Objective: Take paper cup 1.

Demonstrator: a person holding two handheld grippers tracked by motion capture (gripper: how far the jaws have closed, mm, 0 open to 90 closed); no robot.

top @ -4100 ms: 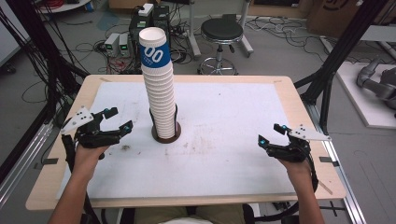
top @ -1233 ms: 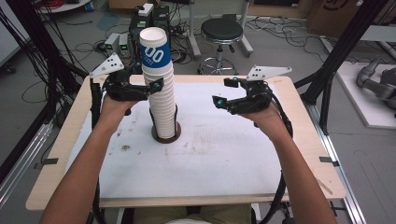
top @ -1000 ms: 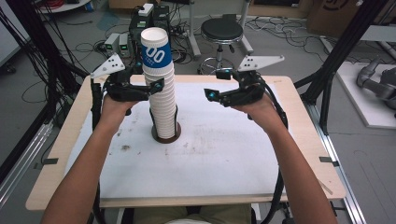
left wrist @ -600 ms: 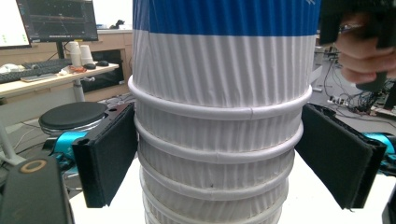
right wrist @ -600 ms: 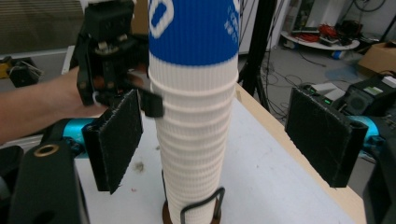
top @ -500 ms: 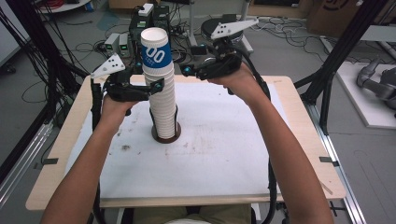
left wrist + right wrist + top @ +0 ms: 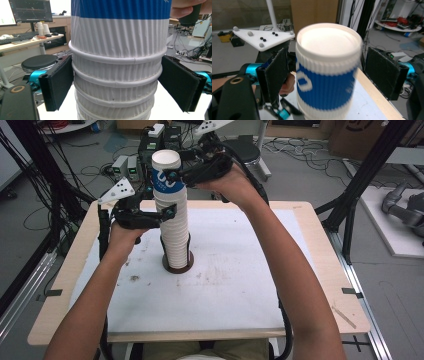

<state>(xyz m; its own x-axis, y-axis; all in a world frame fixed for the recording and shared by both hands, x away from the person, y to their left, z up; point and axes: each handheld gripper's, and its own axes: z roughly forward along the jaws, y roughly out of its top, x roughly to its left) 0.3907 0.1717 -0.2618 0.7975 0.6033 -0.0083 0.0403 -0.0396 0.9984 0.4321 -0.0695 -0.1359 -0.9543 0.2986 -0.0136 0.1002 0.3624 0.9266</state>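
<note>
Since the earlier frames the right gripper has swung up from beside the cup stack to the level of its topmost cup, while the left gripper keeps its place partway down the stack. The stack is one tall column of nested ribbed white paper cups; its top cup carries a blue band. It stands in a dark round holder near the middle of the white mat on the counter.

The right gripper's jaws stand apart on either side of the top cup, clear gaps showing on both sides. The left gripper's jaws bracket the stack just below the blue-banded cup; one pad sits against the ribs, the other stands slightly off, so the jaws are wide and not clamped.

Beyond the stack, off the counter, sit a round black stool and tangled cables on the floor.
</note>
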